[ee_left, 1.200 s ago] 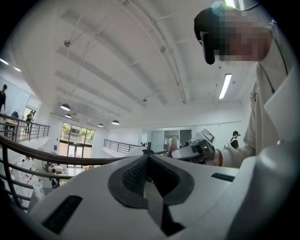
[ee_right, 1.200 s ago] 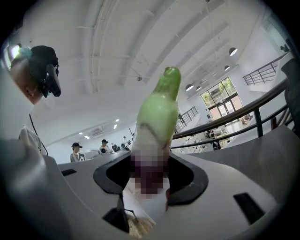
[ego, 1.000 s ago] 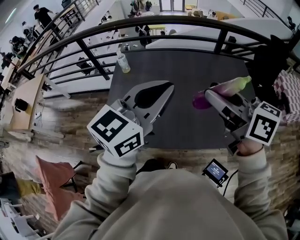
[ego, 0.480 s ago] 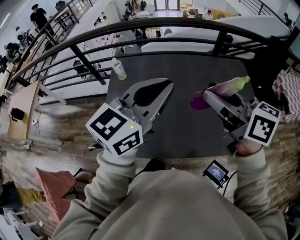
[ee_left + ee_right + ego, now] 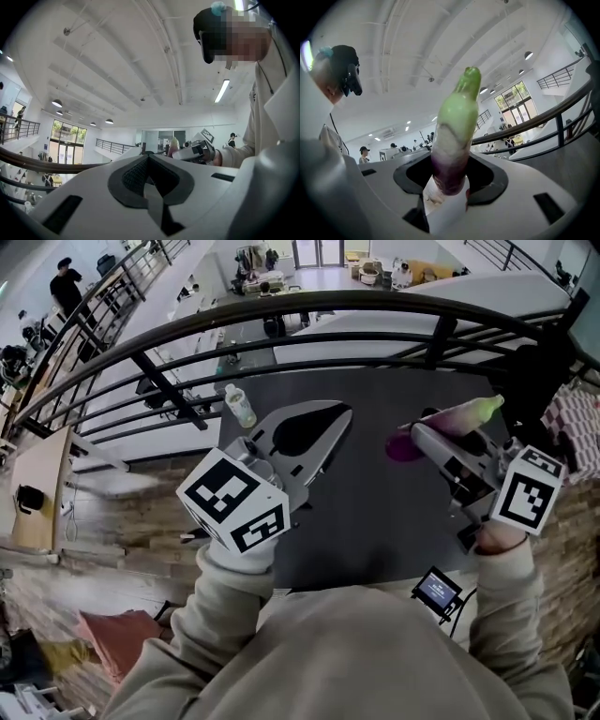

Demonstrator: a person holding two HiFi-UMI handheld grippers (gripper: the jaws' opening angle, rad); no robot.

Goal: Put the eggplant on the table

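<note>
- The eggplant is pinched in the right claw near its purple end. Its green stem end sticks out to the far right. It hangs over the far right part of the bench and, as far as we can judge, is not yet resting on it.
- In the right gripper view the eggplant stands between the jaws of the right claw, which are spread wide around it and pressing on it.
- To do this step well, we lower the right claw until the eggplant lies along the bench top, and only then spread the jaws. Released from the air, the rounded body would likely roll.
- We choose a bare patch well in from the bench edges, with the long side flat on the surface.
- The left claw is pressed together and holds nothing. It sits to the left over the bench and should stay out of the way.
- The bottle stands at the far left corner, well apart from the drop area.
- Writing: none can be read. The bottle label and the small screen at the near edge are too small to make out. The marker cubes carry only black-and-white square patterns.
</note>
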